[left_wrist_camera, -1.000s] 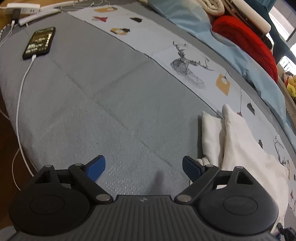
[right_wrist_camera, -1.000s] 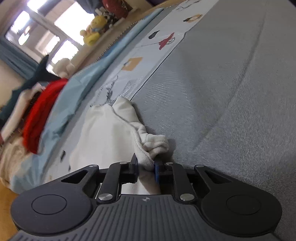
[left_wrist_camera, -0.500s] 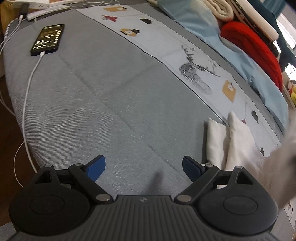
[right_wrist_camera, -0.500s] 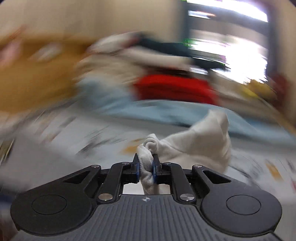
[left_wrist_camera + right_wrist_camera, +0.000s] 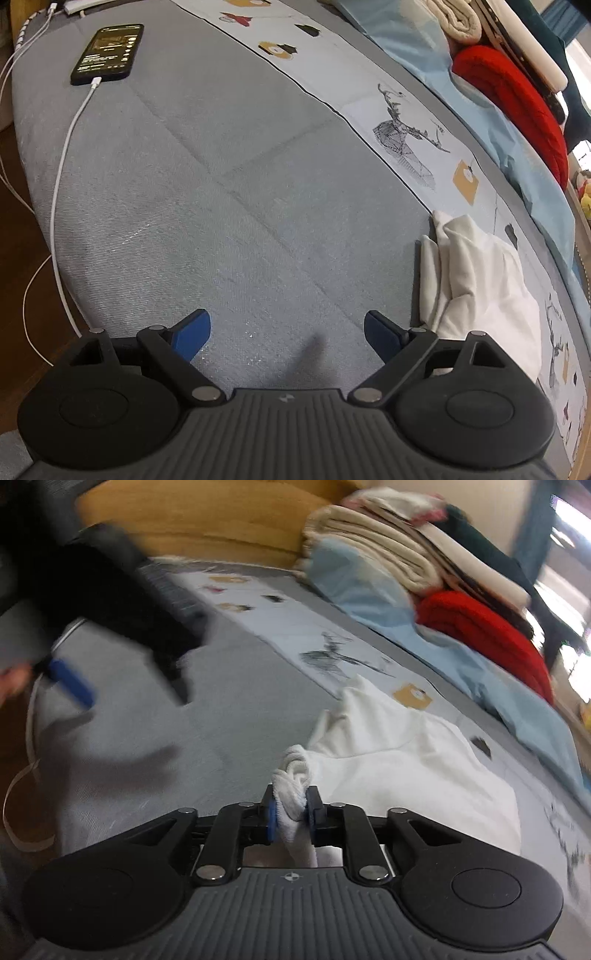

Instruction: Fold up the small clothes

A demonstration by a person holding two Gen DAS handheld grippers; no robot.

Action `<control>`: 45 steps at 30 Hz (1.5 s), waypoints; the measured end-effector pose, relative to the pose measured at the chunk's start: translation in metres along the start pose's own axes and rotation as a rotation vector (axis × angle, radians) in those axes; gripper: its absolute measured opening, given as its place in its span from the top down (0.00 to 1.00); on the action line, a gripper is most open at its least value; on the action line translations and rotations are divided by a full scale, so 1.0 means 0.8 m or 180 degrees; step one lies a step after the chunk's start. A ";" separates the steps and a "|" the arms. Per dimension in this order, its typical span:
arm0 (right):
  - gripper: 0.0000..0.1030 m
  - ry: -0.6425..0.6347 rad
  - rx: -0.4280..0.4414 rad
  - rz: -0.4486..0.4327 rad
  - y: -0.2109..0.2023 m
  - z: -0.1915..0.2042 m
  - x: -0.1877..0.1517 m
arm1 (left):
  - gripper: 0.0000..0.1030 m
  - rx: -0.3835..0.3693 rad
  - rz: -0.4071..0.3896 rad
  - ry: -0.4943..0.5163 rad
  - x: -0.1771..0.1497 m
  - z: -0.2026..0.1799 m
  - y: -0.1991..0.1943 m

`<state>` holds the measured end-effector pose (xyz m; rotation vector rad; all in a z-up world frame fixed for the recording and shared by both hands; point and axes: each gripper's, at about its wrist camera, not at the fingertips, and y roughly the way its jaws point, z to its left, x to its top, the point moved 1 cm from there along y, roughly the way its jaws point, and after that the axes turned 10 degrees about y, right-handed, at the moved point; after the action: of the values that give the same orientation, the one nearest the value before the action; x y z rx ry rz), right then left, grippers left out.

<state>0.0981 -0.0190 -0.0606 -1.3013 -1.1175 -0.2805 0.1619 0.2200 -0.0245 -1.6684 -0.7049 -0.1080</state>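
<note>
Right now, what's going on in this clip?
A person with a gripper in each hand is folding a white garment on a grey bed. The right gripper has a bunched edge of the garment between its jaws, which are opening. The left gripper hangs open and empty over bare bedding beside the garment. A phone on a charging cable lies at the far corner. The fold is not finished.

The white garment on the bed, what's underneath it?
The white garment lies across grey bedding and a printed sheet. Whatever else it covers is hidden.
</note>
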 end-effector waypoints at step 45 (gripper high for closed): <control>0.25 0.1701 -0.0003 0.0126 -0.075 -0.286 -0.012 | 0.10 -0.0285 0.0238 0.0523 -0.089 -0.140 0.014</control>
<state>0.1629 -0.2384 -0.0001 -1.1535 -0.6367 -0.5617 0.1443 0.0886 -0.0394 -1.7471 -0.5196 -0.2236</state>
